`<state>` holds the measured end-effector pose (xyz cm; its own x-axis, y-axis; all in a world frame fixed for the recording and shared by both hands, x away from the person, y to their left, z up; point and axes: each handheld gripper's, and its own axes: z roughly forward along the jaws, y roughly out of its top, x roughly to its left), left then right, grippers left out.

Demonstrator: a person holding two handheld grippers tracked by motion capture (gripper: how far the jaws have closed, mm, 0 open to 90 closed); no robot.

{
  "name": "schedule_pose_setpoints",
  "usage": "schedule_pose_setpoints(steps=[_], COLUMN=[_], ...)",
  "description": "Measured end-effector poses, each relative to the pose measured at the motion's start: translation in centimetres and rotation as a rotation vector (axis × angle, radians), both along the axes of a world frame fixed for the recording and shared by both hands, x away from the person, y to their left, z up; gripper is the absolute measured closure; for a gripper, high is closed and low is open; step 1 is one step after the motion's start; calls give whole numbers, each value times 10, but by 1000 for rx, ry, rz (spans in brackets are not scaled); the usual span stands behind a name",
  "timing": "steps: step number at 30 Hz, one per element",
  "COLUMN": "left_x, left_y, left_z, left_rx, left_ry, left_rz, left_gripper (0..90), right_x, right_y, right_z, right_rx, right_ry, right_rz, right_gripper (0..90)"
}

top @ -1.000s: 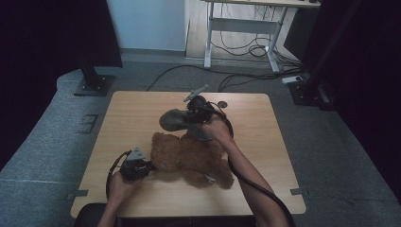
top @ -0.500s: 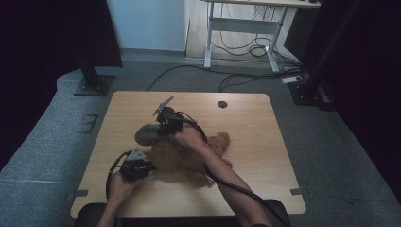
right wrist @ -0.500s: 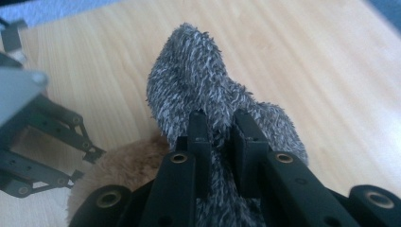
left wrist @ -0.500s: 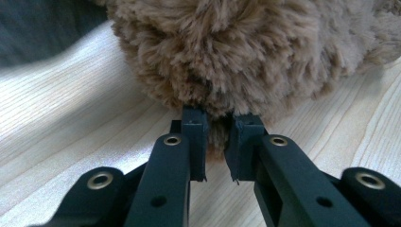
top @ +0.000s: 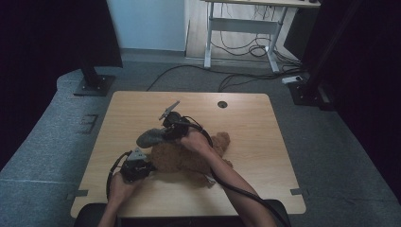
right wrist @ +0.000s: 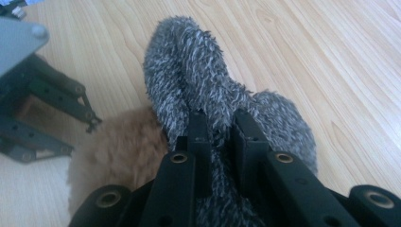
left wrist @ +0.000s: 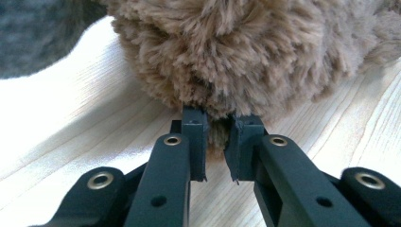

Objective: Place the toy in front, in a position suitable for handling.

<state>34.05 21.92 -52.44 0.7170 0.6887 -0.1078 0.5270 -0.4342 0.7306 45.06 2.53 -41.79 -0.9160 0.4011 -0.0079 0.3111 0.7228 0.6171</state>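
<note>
At a wooden table point(top: 265, 142), the left gripper point(left wrist: 218, 142) pinches a brown plush toy's point(top: 182, 156) fur while the right gripper point(right wrist: 221, 130) clamps a grey fuzzy sock point(right wrist: 198, 80) beside it; dressing looks barely begun.

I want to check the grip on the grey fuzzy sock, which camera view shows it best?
The right gripper view: the grey sock sits up close, pinched between the right gripper jaws. The high view shows it small and dim above the brown plush toy. The left gripper view catches a blurred grey patch at top left.

Brown plush bear point(top: 182, 158) lying, grey sock point(top: 150, 137) above.
</note>
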Motion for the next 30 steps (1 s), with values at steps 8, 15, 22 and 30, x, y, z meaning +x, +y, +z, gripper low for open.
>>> schedule_pose_setpoints(steps=[8, 15, 22, 30], left_x=[0, 0, 0, 0], left_y=[0, 0, 0, 0], left_z=[0, 0, 1, 1], left_rx=[-2, -4, -2, -4], left_ry=[-2, -6, -11, -17], left_rz=[0, 1, -1, -3], left_gripper=[784, 784, 784, 784], right_x=[-10, -13, -17, -28], right_y=[-27, -58, -70, -60], right_z=[2, -1, 2, 35], right_rx=[-8, -23, -14, 33], right_ry=[-2, -6, -19, -71], right_rz=[-23, -66, -87, -54], right_gripper=[791, 791, 791, 791])
